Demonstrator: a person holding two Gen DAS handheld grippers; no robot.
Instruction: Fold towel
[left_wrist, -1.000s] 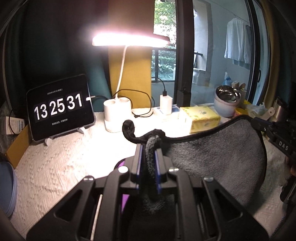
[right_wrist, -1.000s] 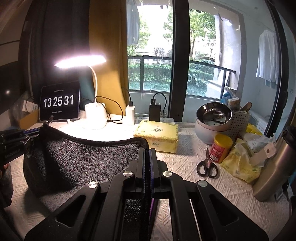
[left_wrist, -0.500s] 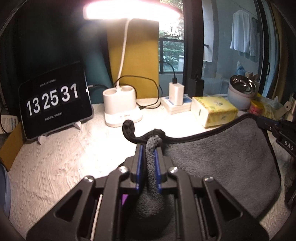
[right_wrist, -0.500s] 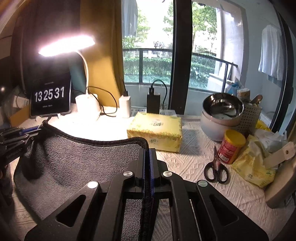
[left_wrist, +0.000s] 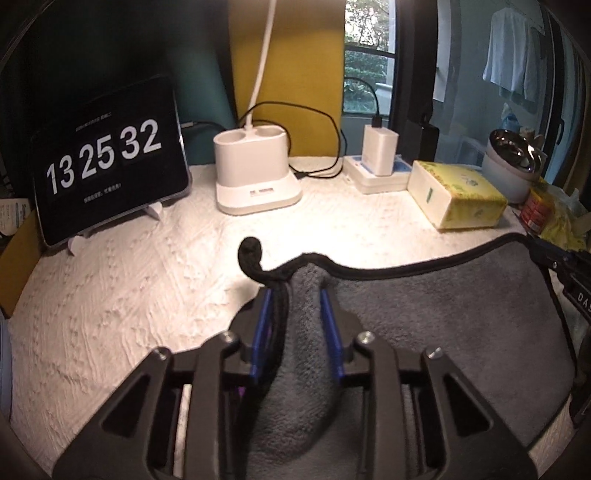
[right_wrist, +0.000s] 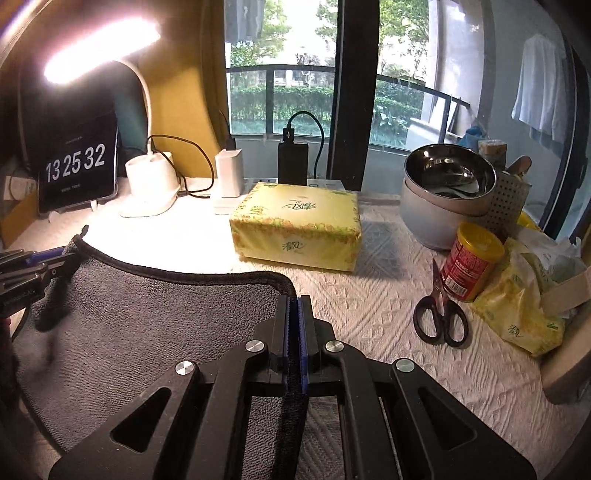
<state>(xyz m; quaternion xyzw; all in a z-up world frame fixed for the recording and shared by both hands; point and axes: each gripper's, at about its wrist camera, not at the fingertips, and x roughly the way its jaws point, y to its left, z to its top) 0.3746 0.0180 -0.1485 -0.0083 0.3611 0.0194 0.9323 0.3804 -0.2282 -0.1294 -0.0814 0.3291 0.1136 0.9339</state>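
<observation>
A grey towel (left_wrist: 443, 321) with a black hem lies spread low over the white tablecloth; it also shows in the right wrist view (right_wrist: 155, 321). My left gripper (left_wrist: 295, 295) has its jaws parted, with the towel's left corner bunched loosely between the blue pads and a black loop sticking up. My right gripper (right_wrist: 294, 301) is shut on the towel's right corner hem. Each gripper shows at the far edge of the other's view.
A tablet clock (left_wrist: 107, 158), white lamp base (left_wrist: 255, 173), charger (left_wrist: 380, 155) and yellow tissue pack (right_wrist: 299, 225) stand behind the towel. A steel bowl (right_wrist: 447, 177), red can (right_wrist: 469, 262), scissors (right_wrist: 439, 317) and yellow packets (right_wrist: 524, 306) lie to the right.
Both grippers have moved forward and down with the towel, laying it flatter towards the table. My left gripper's jaws have opened wider around the bunched corner.
</observation>
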